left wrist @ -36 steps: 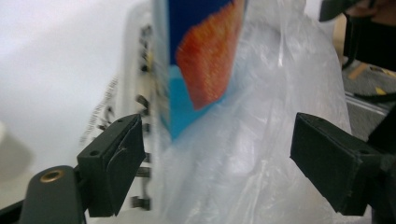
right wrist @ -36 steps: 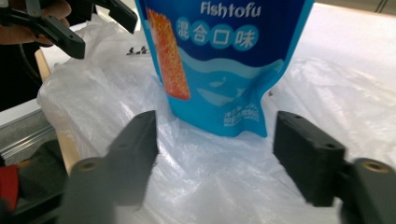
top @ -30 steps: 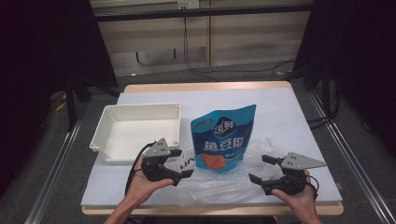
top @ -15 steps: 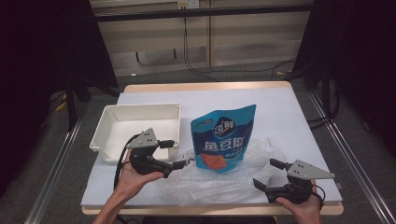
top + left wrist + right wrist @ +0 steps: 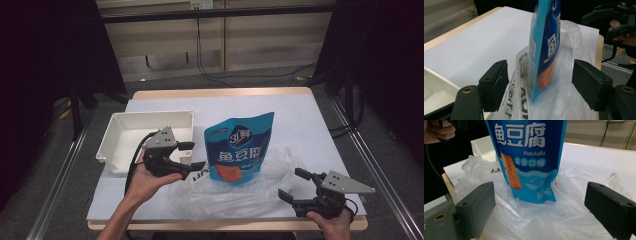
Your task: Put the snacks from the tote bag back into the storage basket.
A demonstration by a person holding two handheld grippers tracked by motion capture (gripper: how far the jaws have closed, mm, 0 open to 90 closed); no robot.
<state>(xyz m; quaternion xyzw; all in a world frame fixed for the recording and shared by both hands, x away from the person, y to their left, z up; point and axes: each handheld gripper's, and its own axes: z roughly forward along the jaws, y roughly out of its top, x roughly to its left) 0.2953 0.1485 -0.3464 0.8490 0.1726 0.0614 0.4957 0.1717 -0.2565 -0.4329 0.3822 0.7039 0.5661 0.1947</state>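
Note:
A blue fish tofu pouch stands upright on a crumpled clear plastic bag in the middle of the table. My left gripper hovers at the bag's left edge, beside the pouch. In the left gripper view its jaws have just been closing, and the bag's printed rim and the pouch stand between them with the pads off both. My right gripper is open near the front right, pointing at the bag. In the right gripper view the pouch and the bag lie ahead of the wide jaws.
A white tray sits at the left of the white table cover, just behind my left hand. The table's wooden front edge runs close below both hands. A dark floor and metal rails surround the table.
My left gripper has risen and drawn back slightly toward the tray, its jaws a little narrower. My right gripper has shifted slightly right and toward the front edge.

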